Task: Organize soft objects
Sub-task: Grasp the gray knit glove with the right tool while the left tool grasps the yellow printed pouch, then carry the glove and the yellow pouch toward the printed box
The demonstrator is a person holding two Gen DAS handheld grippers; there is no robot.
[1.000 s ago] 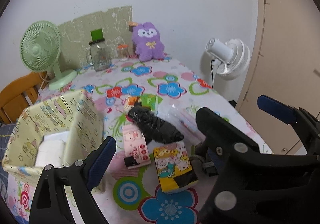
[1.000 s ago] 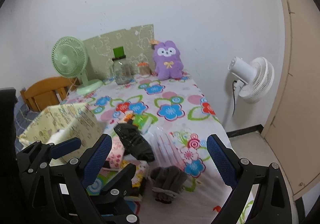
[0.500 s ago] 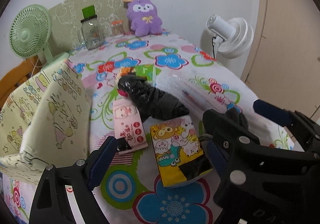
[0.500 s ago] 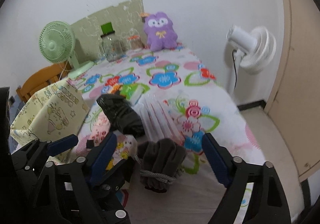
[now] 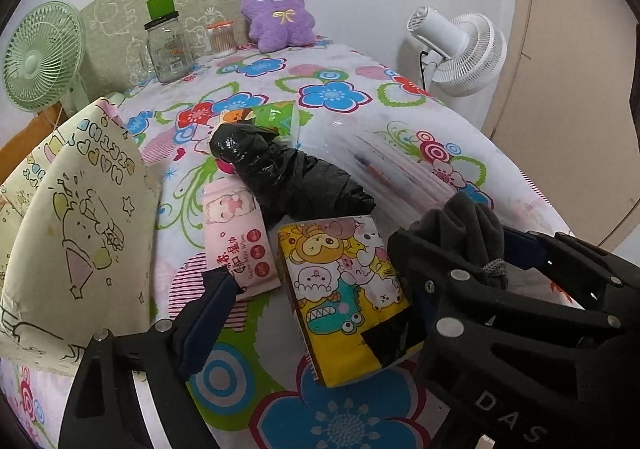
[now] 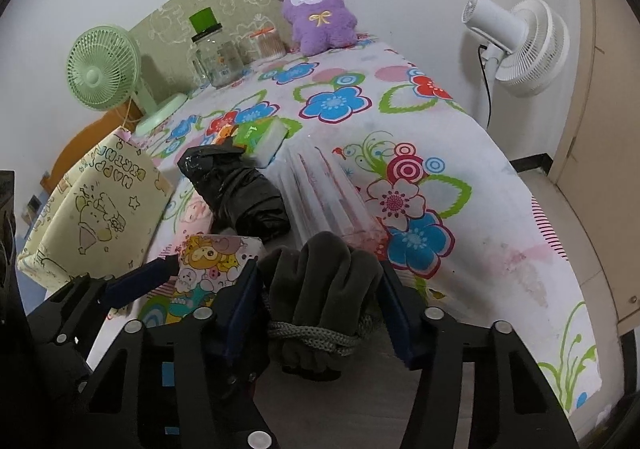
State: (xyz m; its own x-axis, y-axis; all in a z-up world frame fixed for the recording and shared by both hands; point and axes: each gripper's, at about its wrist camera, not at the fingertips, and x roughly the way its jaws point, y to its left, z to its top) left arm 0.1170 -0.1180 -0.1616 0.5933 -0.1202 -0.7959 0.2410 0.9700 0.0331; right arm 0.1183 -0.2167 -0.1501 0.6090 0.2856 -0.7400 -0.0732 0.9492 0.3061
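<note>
A dark grey cloth bundle (image 6: pixel 324 281) tied with grey cord lies on the flowered table; it also shows in the left wrist view (image 5: pixel 468 233). My right gripper (image 6: pixel 320 293) straddles it, with the blue pads touching both of its sides. My left gripper (image 5: pixel 320 289) is open, and the yellow cartoon tissue pack (image 5: pixel 344 297) lies between its fingers. A black plastic bundle (image 5: pixel 288 177), a pink wipes pack (image 5: pixel 240 241) and a green tissue pack (image 5: pixel 276 115) lie beyond. A purple plush (image 5: pixel 280 19) sits at the back.
A cream fabric storage box (image 5: pixel 76 225) stands at the left. A clear plastic packet (image 6: pixel 332 189) lies mid-table. A glass jar (image 5: pixel 168 45), a small jar (image 5: pixel 222 39) and a green fan (image 5: pixel 40 57) stand at the back. A white fan (image 6: pixel 516 45) stands right of the table.
Both grippers have moved forward and down. The right gripper has closed in around the grey bundle. The left gripper has come down around the yellow tissue pack.
</note>
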